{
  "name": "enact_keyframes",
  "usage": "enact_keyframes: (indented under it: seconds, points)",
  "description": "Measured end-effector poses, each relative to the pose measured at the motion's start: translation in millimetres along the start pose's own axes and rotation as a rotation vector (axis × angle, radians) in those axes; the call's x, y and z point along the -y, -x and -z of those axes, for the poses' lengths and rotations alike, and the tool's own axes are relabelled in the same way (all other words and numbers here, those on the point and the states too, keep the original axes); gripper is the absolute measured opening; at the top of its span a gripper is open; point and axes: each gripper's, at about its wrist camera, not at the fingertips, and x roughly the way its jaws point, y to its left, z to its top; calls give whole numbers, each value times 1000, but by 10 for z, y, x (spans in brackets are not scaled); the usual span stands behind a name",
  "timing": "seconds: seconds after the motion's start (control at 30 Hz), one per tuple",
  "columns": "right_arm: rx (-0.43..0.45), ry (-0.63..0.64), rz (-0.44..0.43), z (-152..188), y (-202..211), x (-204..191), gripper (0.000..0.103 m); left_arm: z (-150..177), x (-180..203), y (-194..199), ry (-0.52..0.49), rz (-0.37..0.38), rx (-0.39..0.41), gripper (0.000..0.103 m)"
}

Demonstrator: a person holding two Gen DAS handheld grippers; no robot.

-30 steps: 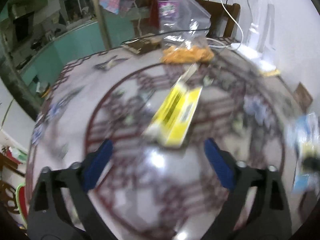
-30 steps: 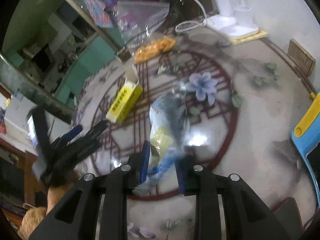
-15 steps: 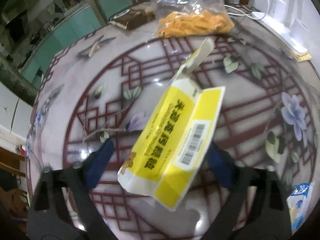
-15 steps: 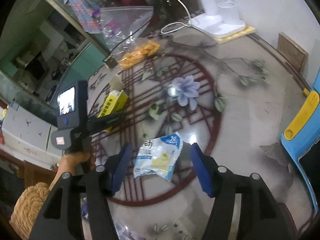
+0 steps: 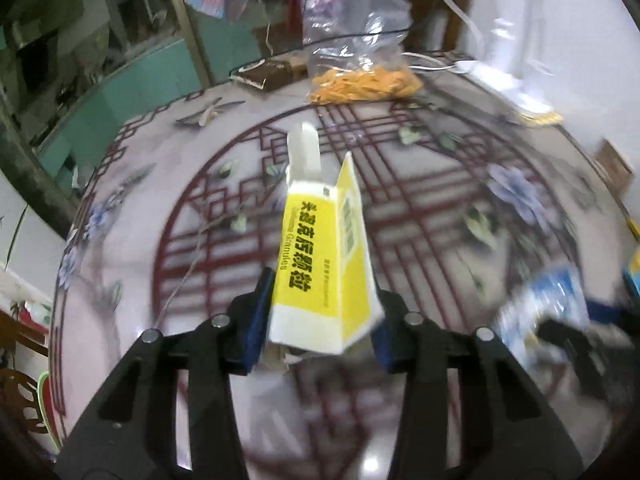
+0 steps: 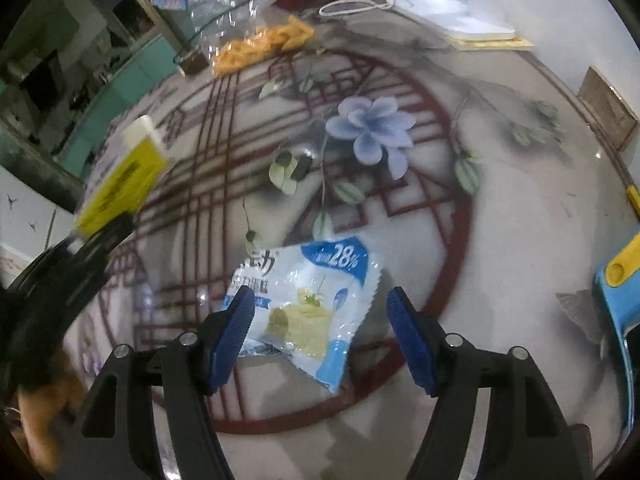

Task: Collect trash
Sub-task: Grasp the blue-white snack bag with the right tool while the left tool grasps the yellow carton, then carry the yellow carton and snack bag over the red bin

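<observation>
A round glossy desk (image 6: 520,240) printed with a dark red lattice ring, green leaves and a blue flower (image 6: 370,128) fills both views; teal cabinets and a glass partition stand behind it. At its far edge lie a clear bag of orange snacks (image 5: 360,76) and a white charger base with a cable (image 6: 452,12).

The left tongs (image 5: 320,312) have just been closing and now pinch a yellow-and-white carton (image 5: 324,264) with black lettering, its top flap open (the picture is blurred).

The right tongs (image 6: 320,336) stand spread, their jaws having just opened, blue pads either side of a white-and-blue snack wrapper (image 6: 308,304) marked "28%". The wrapper lies flat on the desk, near the left pad and apart from the right.
</observation>
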Motion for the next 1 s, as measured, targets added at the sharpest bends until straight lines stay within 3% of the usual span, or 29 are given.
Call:
enact_keyframes:
  seconds: [0.03,0.13,0.2,0.3,0.53,0.63,0.8,1.0]
  points:
    - [-2,12,17,20,-38,-23,60,100,-38,108,5,15,5,42]
    - [8,37,29,54,-39,-91,40,330,-167,357,20,49,-8,42]
    - [3,39,11,77,-55,-98,17,478,-281,524,34,70,-15,42]
    - [-8,29,-31,92,-54,-124,9,685,-482,762,69,91,-18,42]
    - [5,23,-132,156,147,-272,7,1128,-1093,1224,158,100,-4,42]
    - [21,43,-150,215,256,-389,7,1327,-1292,1345,157,55,42,42]
    - [96,135,-74,421,554,-662,7,1411,-1549,1389,232,70,72,42]
    - [159,145,-55,828,733,-902,7,1442,-1805,1598,268,27,139,42]
